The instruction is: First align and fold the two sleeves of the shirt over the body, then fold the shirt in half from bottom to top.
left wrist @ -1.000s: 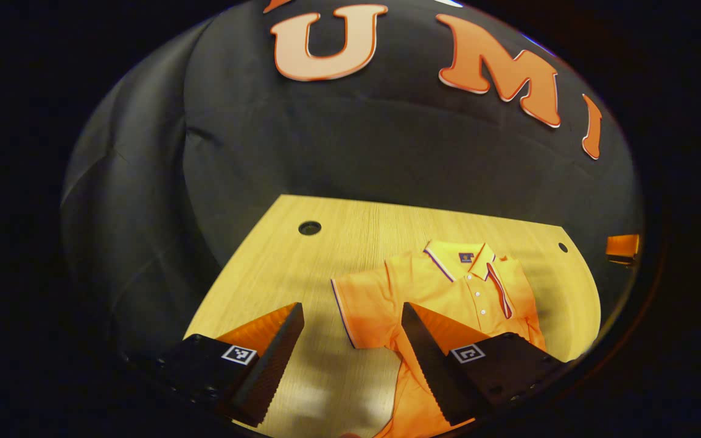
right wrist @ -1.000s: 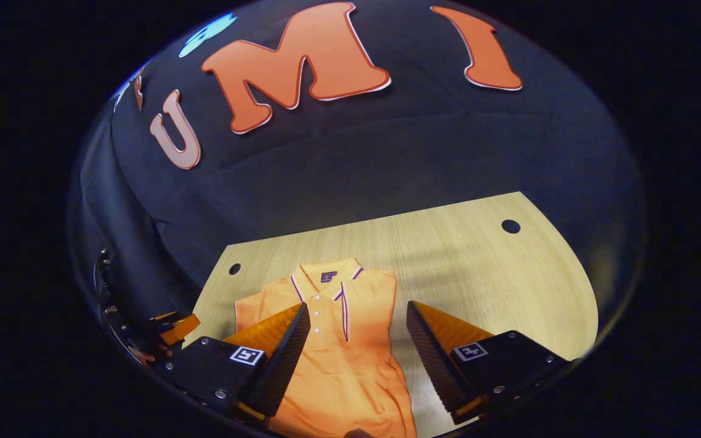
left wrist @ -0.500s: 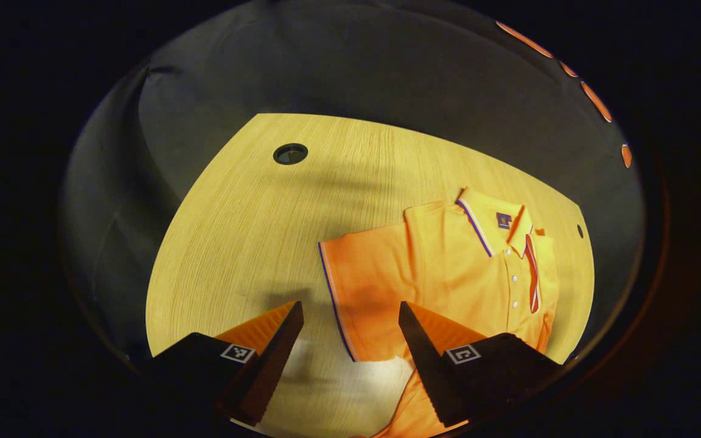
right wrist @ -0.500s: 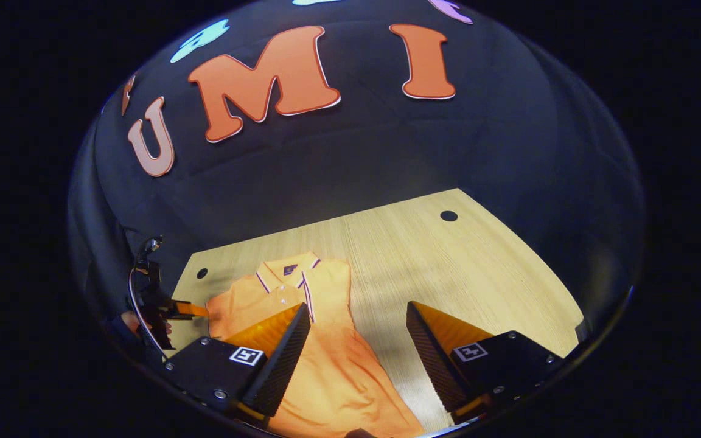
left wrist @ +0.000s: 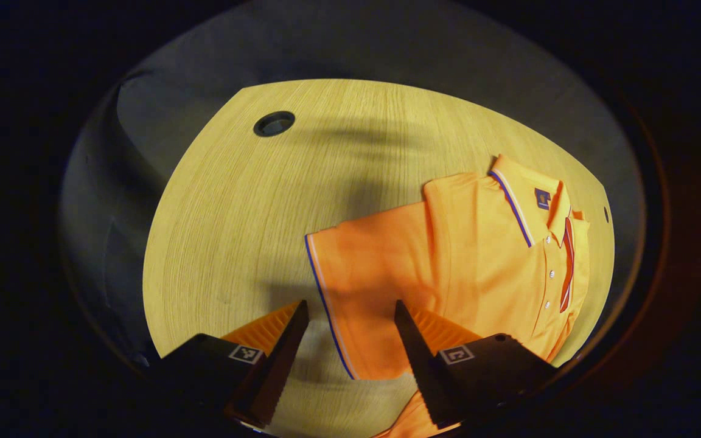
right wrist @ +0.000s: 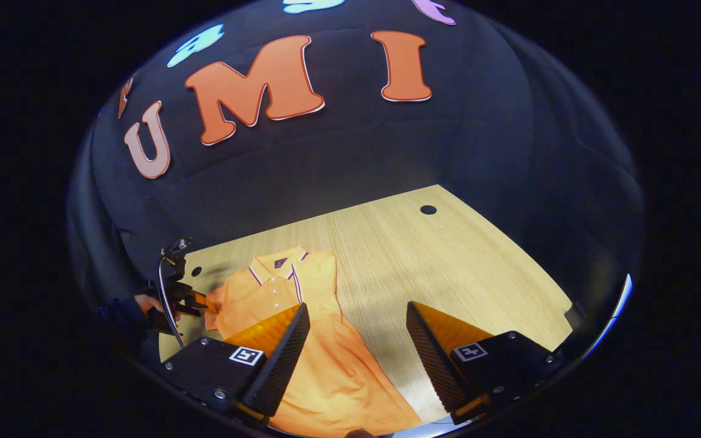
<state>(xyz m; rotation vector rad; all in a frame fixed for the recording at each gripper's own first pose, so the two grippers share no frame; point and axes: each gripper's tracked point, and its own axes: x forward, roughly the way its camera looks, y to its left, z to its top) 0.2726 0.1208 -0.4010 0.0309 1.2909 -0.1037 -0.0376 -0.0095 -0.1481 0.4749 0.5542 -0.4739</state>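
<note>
Now the orange polo shirt [left wrist: 478, 255] lies flat on the wooden table [left wrist: 247, 213], its collar toward the far edge. The collar and sleeve hem have a thin dark and white stripe, and a small dark label [left wrist: 542, 198] sits inside the neck; its writing is too small to read. One sleeve [left wrist: 362, 286] is spread out to the side on the wood. In the right gripper view the other side of the shirt [right wrist: 314, 328] looks straight, with no sleeve sticking out.

The left tool [left wrist: 345, 310] hovers over that spread sleeve with its fingers wide apart, one on each side of the striped hem, holding nothing. The right tool [right wrist: 356, 313] is also wide open and empty, above the lower body of the shirt. Farther off in the right gripper view, a hand [right wrist: 146, 304] holds the left tool near the sleeve.

The table has a round hole [left wrist: 274, 123] near its far corner. Black cloth surrounds the booth.
</note>
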